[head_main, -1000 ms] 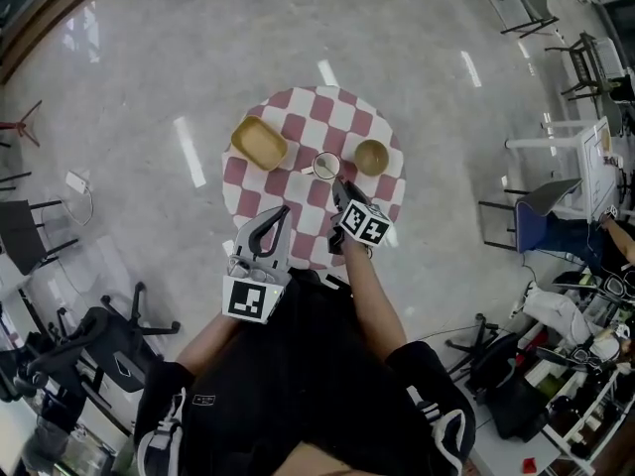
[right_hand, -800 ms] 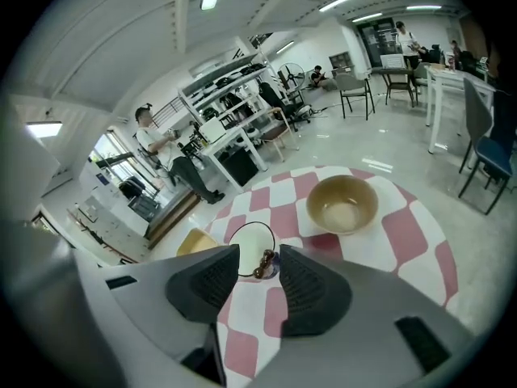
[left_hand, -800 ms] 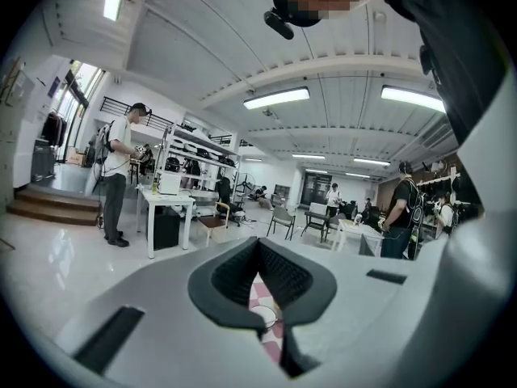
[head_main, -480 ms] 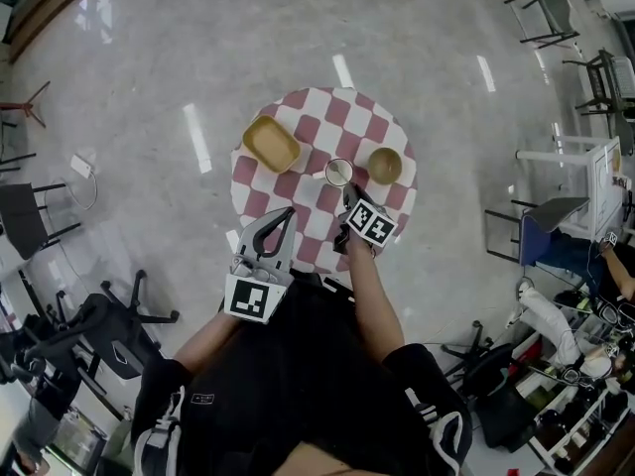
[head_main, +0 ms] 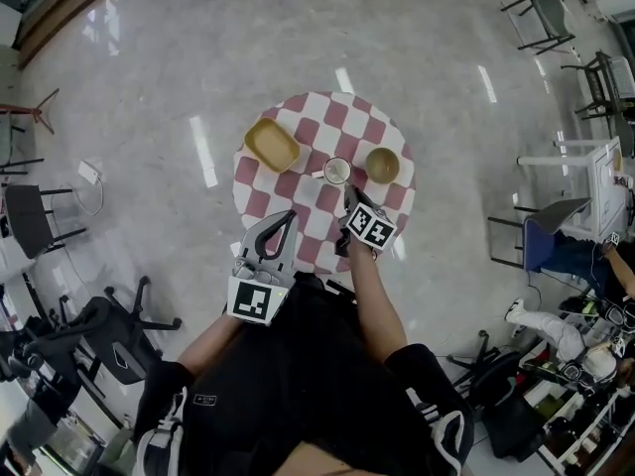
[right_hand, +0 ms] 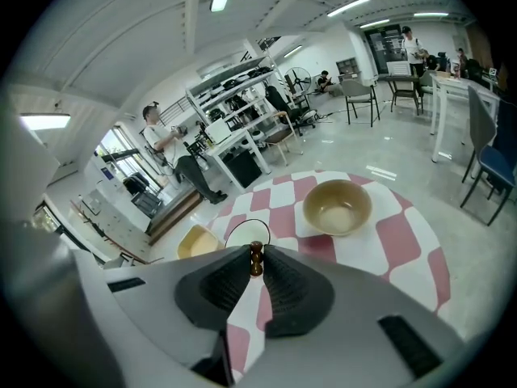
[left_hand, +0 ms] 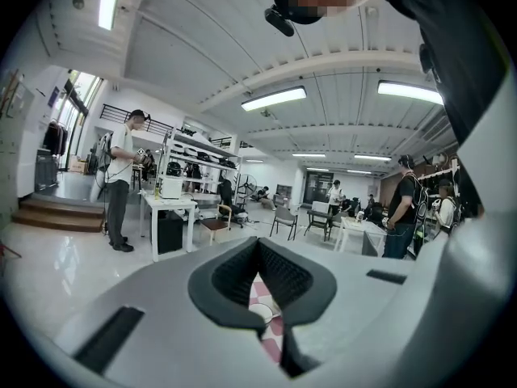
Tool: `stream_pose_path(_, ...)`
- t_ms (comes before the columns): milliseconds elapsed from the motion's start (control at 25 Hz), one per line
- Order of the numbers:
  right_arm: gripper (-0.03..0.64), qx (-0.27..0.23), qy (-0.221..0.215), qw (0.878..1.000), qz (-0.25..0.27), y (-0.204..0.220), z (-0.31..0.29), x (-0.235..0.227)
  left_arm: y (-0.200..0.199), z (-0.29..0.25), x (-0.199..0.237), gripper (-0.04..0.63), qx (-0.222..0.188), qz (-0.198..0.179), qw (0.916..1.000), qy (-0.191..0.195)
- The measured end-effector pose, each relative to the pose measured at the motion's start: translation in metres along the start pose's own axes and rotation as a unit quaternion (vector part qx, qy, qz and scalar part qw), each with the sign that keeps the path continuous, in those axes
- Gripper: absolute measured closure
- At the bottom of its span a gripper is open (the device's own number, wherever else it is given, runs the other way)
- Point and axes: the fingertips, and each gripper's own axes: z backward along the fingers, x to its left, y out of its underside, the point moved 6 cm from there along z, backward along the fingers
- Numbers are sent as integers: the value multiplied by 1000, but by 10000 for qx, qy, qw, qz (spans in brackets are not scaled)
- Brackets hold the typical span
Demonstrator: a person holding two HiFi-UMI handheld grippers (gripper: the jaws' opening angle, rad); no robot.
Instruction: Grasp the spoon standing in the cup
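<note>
A white cup (head_main: 337,171) stands in the middle of the round checkered table (head_main: 298,236). In the right gripper view its rim (right_hand: 246,234) lies just beyond my jaws. The spoon's brown beaded handle (right_hand: 256,259) stands up out of it. My right gripper (right_hand: 256,250) (head_main: 347,192) is closing, and its tips pinch the handle's top from both sides. The spoon's bowl is hidden inside the cup. My left gripper (head_main: 288,216) (left_hand: 258,242) hangs over the table's near edge, shut and empty, with the cup (left_hand: 260,314) seen through its jaws.
A round tan bowl (head_main: 382,165) (right_hand: 338,207) stands right of the cup. A yellow rectangular dish (head_main: 272,144) (right_hand: 196,241) lies to its left. Chairs, tables and people stand on the shiny floor around the table.
The right gripper has moved forward to the cup, and its tip now sits at the cup's rim. The left gripper has stayed put.
</note>
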Motion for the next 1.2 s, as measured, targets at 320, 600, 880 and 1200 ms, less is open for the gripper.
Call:
stream_pose_path(320, 551, -431, -430, 9979, 199, 4, 58, -1, -1, 38, -50, 588, -270, -249, 9993, -86)
stream_pose_path(600, 551, -963, -956, 9885, 671, 12, 138, 3, -1, 74, -109, 588, -789, -429, 9959, -70)
stream_pose_path(880, 552, -1458, -1267, 9705, 1444, 14, 217, 13, 15, 113, -152, 588, -821, -447, 9950, -348)
stream_pose_path(1200, 552, -1854, -1403, 9557, 1802, 24, 287, 19, 12, 131, -177, 588, -955, -560, 9934, -307)
